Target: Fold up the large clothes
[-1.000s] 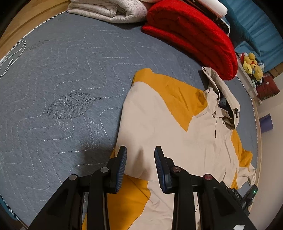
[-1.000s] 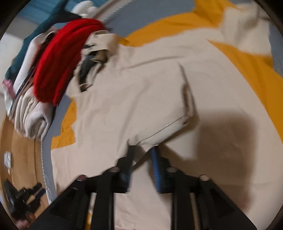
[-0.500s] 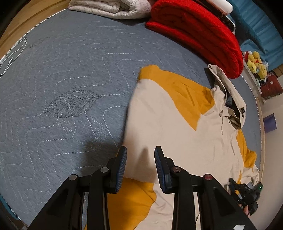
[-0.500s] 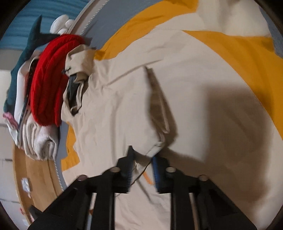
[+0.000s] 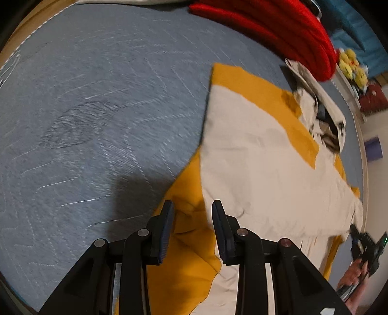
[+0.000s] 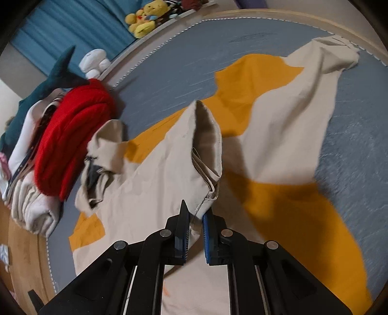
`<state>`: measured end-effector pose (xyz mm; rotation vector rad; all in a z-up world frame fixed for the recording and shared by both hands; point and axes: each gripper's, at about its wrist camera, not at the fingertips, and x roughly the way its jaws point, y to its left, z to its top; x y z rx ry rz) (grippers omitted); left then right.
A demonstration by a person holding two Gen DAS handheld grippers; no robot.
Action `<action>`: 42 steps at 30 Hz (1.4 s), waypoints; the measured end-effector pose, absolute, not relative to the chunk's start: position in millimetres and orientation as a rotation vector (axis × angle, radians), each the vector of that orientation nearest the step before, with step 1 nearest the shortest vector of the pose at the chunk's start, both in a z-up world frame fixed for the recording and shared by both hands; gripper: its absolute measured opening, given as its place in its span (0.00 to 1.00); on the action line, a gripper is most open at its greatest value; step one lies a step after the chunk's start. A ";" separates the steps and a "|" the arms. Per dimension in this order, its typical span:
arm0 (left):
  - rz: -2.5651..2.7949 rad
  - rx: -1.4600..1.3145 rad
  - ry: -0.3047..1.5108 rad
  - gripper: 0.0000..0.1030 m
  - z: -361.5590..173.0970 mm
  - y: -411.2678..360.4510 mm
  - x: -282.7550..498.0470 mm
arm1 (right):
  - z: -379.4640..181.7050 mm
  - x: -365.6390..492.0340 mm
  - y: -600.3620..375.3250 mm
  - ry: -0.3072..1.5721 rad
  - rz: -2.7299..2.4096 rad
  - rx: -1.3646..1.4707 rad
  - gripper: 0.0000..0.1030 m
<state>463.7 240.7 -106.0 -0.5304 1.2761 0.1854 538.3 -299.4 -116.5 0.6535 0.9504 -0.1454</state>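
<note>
A large beige and yellow hooded jacket (image 5: 262, 155) lies spread on a grey quilted bed (image 5: 97, 109). My left gripper (image 5: 192, 214) is open, its fingers above the jacket's near yellow edge, holding nothing. My right gripper (image 6: 195, 214) is shut on a fold of the jacket's beige cloth (image 6: 206, 155) and lifts it above the rest of the jacket (image 6: 278, 135). The hood (image 6: 106, 143) lies toward the red blanket. The right gripper also shows at the lower right of the left wrist view (image 5: 363, 244).
A folded red blanket (image 5: 278, 31) and a folded beige blanket (image 6: 31, 206) lie along the bed's far side. Plush toys (image 6: 145, 14) and a teal shark plush (image 6: 48, 80) sit by the blue curtain. The bed's wooden rim (image 6: 21, 247) borders the mattress.
My right gripper has raised and carried the gripped beige fold, swinging its view toward the bed's far side. My left gripper has moved slightly toward the jacket's yellow edge and stays open.
</note>
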 end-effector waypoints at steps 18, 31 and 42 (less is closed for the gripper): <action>0.203 -0.401 1.354 0.29 -144.3 219.5 474.5 | -122.9 551.6 -325.4 1.002 -0.381 0.430 0.33; 0.154 -0.353 1.349 0.29 -150.5 204.8 482.1 | -174.5 572.8 -287.9 1.190 -0.091 0.368 0.33; 0.169 -0.300 1.358 0.29 -144.7 197.8 479.5 | -170.1 569.6 -279.9 1.236 -0.084 0.350 0.34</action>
